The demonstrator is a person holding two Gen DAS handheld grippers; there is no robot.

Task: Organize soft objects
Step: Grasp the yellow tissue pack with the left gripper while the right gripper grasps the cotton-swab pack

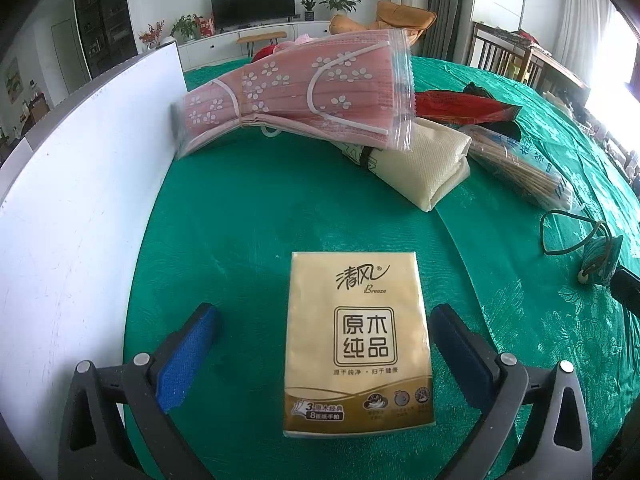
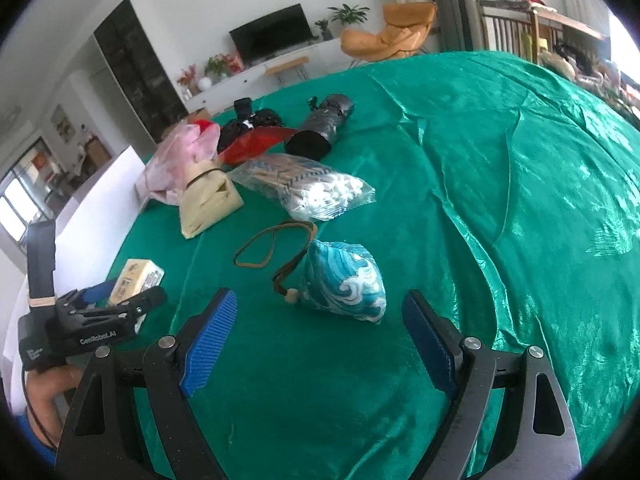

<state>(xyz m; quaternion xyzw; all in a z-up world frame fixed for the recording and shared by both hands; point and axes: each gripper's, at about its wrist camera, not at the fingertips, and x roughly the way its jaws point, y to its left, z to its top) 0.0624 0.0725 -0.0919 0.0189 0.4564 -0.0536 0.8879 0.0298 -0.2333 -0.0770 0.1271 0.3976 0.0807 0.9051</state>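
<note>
A yellow tissue pack (image 1: 358, 344) lies flat on the green tablecloth between the open jaws of my left gripper (image 1: 324, 316), untouched by the pads. It also shows in the right wrist view (image 2: 136, 280). My right gripper (image 2: 320, 300) is open and empty, with a blue wave-patterned pouch (image 2: 344, 282) with a brown cord just ahead of its fingertips. The pouch shows at the right edge of the left wrist view (image 1: 600, 258). Farther back lie a pink mask packet (image 1: 296, 92), a cream folded cloth (image 1: 424, 160) and a cotton swab bag (image 2: 308, 190).
A white board (image 1: 76, 184) stands along the table's left side. A red item (image 2: 256, 140), a black bundle (image 2: 248, 120) and a dark rolled umbrella (image 2: 320, 126) lie at the far end. The green cloth (image 2: 500, 200) is wrinkled on the right.
</note>
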